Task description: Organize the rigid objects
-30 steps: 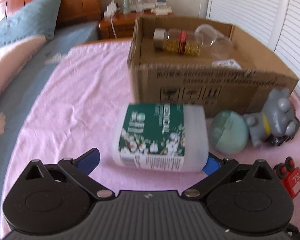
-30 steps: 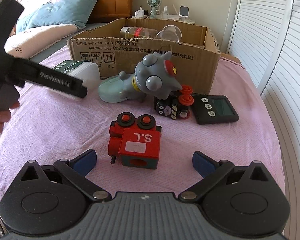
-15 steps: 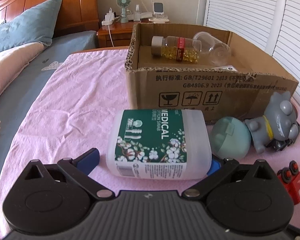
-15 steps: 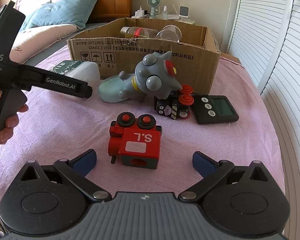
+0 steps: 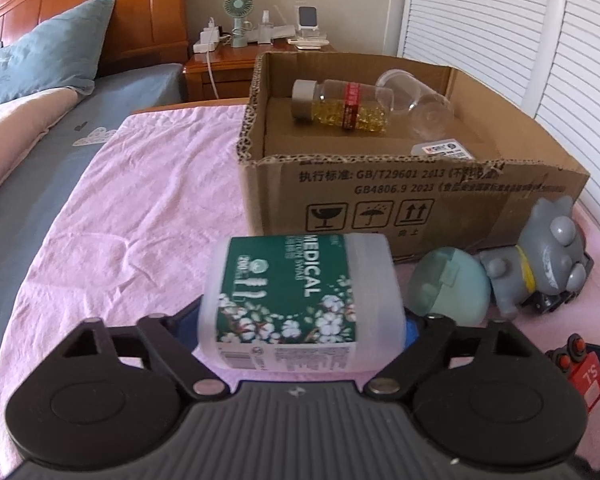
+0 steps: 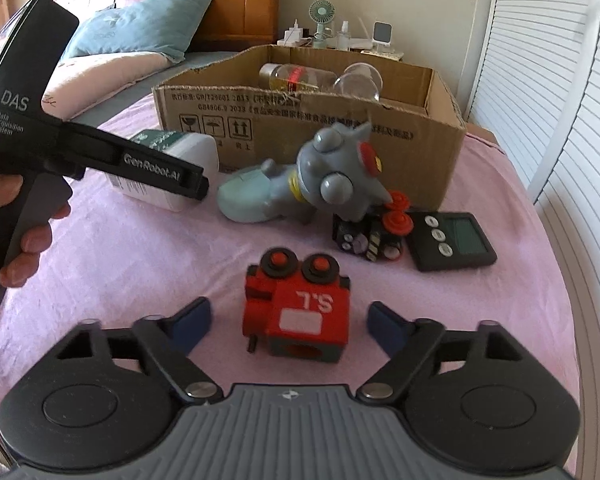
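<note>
My left gripper [image 5: 300, 320] is shut on a white medical swab box with a green label [image 5: 300, 300], lifted a little off the pink sheet; it also shows in the right wrist view [image 6: 168, 168]. Behind it stands an open cardboard box [image 5: 412, 192] holding a pill bottle [image 5: 340, 106] and a clear jar [image 5: 416, 102]. My right gripper [image 6: 288, 320] is open, its fingers on either side of a red toy block [image 6: 300, 312] without touching it.
A teal case [image 5: 448, 284], a grey toy figure [image 5: 540, 256] on a dark toy car [image 6: 368, 236] and a black timer [image 6: 452, 244] lie in front of the cardboard box. Pillows lie to the left; shutters stand on the right.
My left gripper closed on the swab box and raised it slightly. My right gripper moved closer to the red toy block and narrowed around it.
</note>
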A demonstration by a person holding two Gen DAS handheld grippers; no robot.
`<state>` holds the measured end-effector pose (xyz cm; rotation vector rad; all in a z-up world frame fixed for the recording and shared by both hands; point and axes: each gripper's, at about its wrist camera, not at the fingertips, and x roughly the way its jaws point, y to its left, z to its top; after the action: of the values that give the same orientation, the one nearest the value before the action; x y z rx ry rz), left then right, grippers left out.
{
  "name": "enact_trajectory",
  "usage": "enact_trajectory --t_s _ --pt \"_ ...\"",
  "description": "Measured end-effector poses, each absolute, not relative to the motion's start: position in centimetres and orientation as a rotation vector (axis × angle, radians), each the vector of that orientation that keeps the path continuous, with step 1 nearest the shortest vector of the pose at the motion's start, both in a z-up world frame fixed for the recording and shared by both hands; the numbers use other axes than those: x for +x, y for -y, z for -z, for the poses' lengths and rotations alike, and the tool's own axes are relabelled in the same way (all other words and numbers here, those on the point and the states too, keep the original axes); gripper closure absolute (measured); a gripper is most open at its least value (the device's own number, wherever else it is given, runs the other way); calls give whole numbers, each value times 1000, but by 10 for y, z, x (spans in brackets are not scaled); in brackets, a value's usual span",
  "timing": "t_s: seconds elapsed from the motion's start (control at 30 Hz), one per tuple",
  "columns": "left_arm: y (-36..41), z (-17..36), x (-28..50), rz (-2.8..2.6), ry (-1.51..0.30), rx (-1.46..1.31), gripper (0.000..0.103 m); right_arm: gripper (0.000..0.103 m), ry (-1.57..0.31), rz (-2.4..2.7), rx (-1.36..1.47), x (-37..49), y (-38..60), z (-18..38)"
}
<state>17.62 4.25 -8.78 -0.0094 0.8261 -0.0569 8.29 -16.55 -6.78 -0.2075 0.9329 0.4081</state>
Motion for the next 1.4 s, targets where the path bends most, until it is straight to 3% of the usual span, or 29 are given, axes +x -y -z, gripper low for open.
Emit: enact_trajectory --t_s 0.3,1.0,1.4 --pt "-43 86 178 81 -831 6 20 42 -928 -379 -202 86 161 65" --pt "-62 37 144 221 -863 104 20 43 -903 -451 -278 78 167 30" --pt "-31 -21 182 298 -725 154 20 44 -877 -498 -230 94 189 -5"
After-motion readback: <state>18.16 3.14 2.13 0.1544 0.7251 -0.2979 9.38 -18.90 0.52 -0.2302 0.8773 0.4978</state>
